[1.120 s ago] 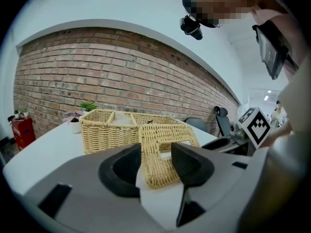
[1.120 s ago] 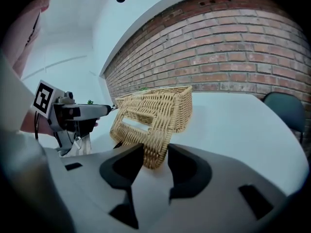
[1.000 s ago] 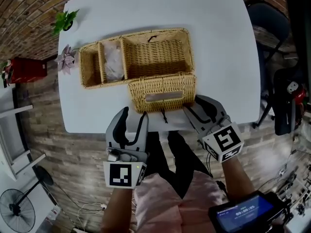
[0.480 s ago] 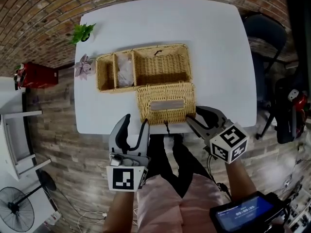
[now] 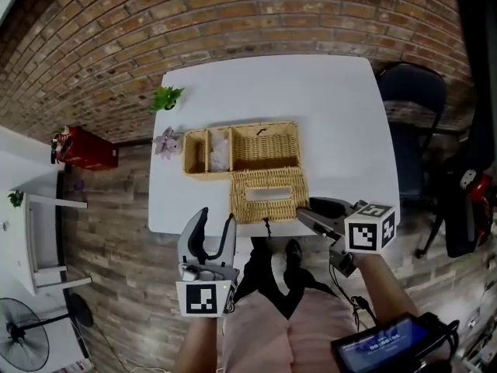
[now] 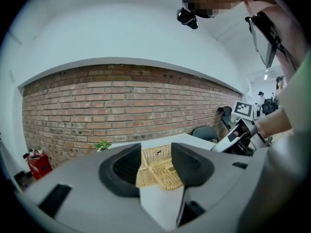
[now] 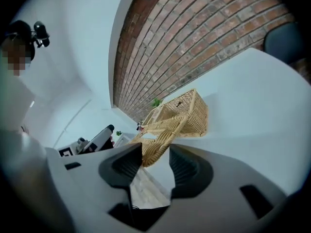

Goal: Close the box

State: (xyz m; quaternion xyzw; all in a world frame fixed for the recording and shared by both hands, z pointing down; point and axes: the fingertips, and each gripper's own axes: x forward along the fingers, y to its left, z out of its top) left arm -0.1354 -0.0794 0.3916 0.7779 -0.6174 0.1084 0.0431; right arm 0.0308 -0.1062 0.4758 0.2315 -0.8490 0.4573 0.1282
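Lid of the box, long axis 9-to-3, lies at 10 o'clock from your nearer right claw, just opening, gripping nothing; left claw wide, empty.

A red brick wall backs the white table; a dark chair stands beside it; wood-plank floor below.

Head overhead; both gripper views face box.
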